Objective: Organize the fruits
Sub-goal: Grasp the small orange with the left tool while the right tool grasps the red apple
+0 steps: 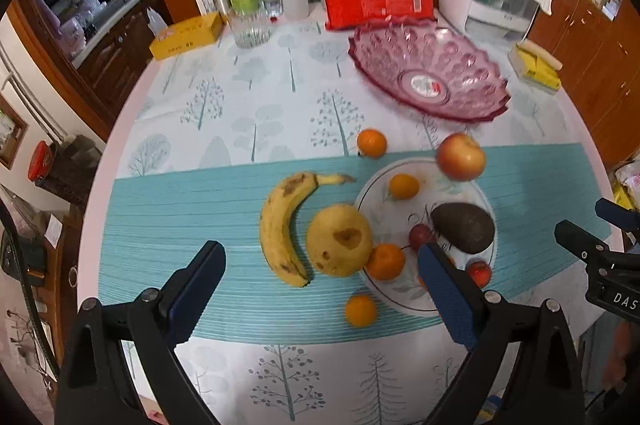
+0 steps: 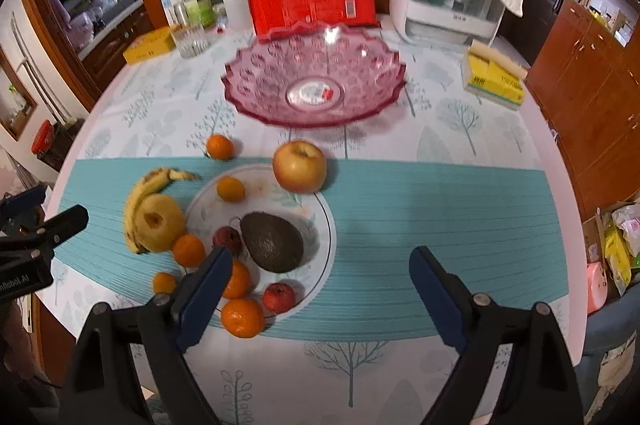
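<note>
Currently both grippers stand spread and empty: the left gripper (image 1: pixel 320 265) above the banana (image 1: pixel 280 225) and pear (image 1: pixel 339 240), the right gripper (image 2: pixel 320 273) beside the avocado (image 2: pixel 272 242). Closing on round fruit off-centre risks rolling it off the plate (image 2: pixel 320 225), short of the pink glass bowl (image 2: pixel 256 81) ahead.

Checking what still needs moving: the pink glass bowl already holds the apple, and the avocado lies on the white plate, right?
Not quite. The pink glass bowl is empty; the apple sits on the table beside the white plate, as the right wrist view shows. The avocado does lie on the plate.
</note>
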`<state>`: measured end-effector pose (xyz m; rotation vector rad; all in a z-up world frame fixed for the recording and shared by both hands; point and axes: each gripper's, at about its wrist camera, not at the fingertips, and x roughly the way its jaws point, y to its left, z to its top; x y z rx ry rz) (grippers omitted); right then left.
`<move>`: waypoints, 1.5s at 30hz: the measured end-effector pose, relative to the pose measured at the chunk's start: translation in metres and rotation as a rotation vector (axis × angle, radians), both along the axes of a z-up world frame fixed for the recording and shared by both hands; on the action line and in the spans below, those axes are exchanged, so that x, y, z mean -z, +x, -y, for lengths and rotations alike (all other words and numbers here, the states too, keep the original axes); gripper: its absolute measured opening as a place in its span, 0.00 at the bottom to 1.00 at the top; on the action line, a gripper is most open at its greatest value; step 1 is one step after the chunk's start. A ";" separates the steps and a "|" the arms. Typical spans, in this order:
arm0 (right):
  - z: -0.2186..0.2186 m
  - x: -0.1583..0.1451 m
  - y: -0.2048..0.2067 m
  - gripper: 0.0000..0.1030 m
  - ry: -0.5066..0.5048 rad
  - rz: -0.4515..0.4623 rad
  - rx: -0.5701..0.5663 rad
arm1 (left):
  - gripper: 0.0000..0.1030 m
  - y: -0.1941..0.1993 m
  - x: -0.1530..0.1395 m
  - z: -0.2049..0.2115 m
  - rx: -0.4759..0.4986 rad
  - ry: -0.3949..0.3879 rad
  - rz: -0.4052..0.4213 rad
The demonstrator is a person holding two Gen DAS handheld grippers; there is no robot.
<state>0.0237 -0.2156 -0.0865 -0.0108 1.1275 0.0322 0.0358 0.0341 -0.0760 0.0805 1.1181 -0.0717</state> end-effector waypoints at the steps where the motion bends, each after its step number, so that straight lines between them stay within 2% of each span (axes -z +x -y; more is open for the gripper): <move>1: 0.000 0.006 0.001 0.86 0.000 -0.013 0.001 | 0.93 0.001 0.006 -0.002 0.002 -0.002 -0.011; 10: -0.004 0.041 0.003 0.77 0.000 -0.106 0.001 | 0.93 0.006 0.061 -0.019 0.002 -0.018 -0.126; 16: -0.004 0.058 0.005 0.71 0.013 -0.143 -0.009 | 0.93 -0.004 0.091 -0.038 -0.024 -0.108 -0.222; 21: -0.004 0.077 0.005 0.63 0.053 -0.196 -0.029 | 0.92 -0.015 0.112 -0.040 -0.013 -0.120 -0.255; 22: -0.005 0.082 0.004 0.61 0.060 -0.210 -0.034 | 0.90 -0.016 0.116 -0.040 -0.013 -0.125 -0.264; 24: -0.006 0.091 0.004 0.55 0.070 -0.237 -0.040 | 0.78 -0.016 0.122 -0.037 -0.004 -0.139 -0.282; 25: -0.006 0.097 0.005 0.52 0.084 -0.252 -0.042 | 0.76 -0.016 0.125 -0.034 0.002 -0.147 -0.290; 29: -0.006 0.108 0.006 0.51 0.120 -0.282 -0.048 | 0.73 -0.018 0.130 -0.023 0.038 -0.165 -0.297; 34: -0.008 0.114 0.008 0.48 0.159 -0.296 -0.068 | 0.64 -0.020 0.129 -0.005 0.093 -0.174 -0.293; 36: -0.010 0.115 0.009 0.46 0.176 -0.300 -0.078 | 0.52 -0.018 0.132 -0.001 0.104 -0.179 -0.309; 45: -0.019 0.122 0.017 0.35 0.253 -0.305 -0.113 | 0.32 -0.009 0.150 0.017 0.113 -0.207 -0.331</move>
